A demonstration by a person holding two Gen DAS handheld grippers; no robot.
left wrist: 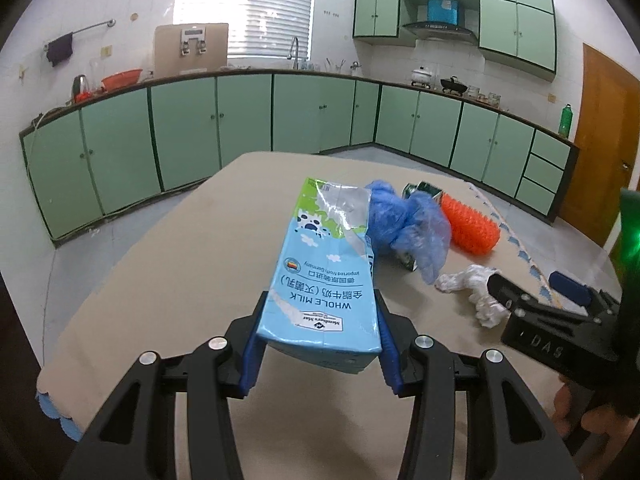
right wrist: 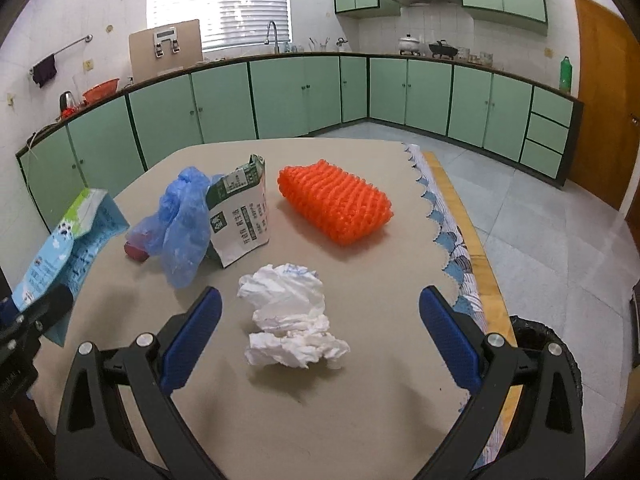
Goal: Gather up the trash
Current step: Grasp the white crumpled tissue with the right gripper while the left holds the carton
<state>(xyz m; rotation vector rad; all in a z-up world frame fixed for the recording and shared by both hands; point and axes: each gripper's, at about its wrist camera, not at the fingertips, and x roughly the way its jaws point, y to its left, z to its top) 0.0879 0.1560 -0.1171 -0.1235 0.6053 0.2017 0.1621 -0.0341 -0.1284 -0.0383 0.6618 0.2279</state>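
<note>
Holding one blue milk carton (left wrist: 324, 276) up off the table (left wrist: 160, 280), the left claw (left wrist: 318, 344) has its two blue fingers (left wrist: 252, 352) pressed on the carton's sides near the bottom end. The carton sticks out ahead of the claw, and its torn top points away from it.

The right claw (right wrist: 320, 336) is spread wide and grips nothing. One crumpled white tissue (right wrist: 290, 316) lies on the table right between its two fingers (right wrist: 192, 336), not touching either one.

Counting the trash on the table: one white tissue, one blue plastic bag (right wrist: 182, 224), one green and white carton (right wrist: 240, 216) and one orange foam net (right wrist: 334, 204). That makes four, and the milk carton in the left claw makes five.

Past the tissue, ahead and to the left of the right claw, the green and white carton stands with its top torn open. The blue bag leans against its left side. A small dark red thing (right wrist: 136, 252) peeks out from under the bag; I cannot tell what it is. The orange net lies ahead and a bit to the right, apart from the carton.

Seen from the left claw, the held milk carton hides part of the blue bag behind it. A black bin (right wrist: 540, 344) sits on the floor, past the table edge, beside the right claw's right finger.
</note>
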